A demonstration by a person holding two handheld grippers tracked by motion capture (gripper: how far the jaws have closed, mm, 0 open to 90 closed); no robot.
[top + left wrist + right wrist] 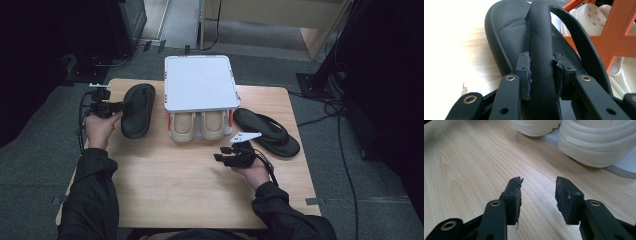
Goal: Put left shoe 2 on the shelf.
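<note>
Right gripper (220, 154): hovers low over the bare front of the pale wooden worktop (175, 195), jaws apart with nothing between them, only wood grain showing through the gap in the right gripper view.
Left gripper (123, 106): out at the left edge of the worktop, jaws clamped on the thick black strap (541, 50) of the black rubber flip-flop on the left (138, 110); the pads press both sides of the strap in the left gripper view.
Left flip-flop: lies lengthwise at the left side of the worktop, just beside the rack.
Cream clogs (195, 126): a pair, heels toward the person, tucked side by side on the lower level of the rack.
Orange-framed rack with a white flat top (200, 82): stands at the middle back of the worktop.
Second black flip-flop (267, 131): lies slanted right of the rack, near the right gripper, untouched.
</note>
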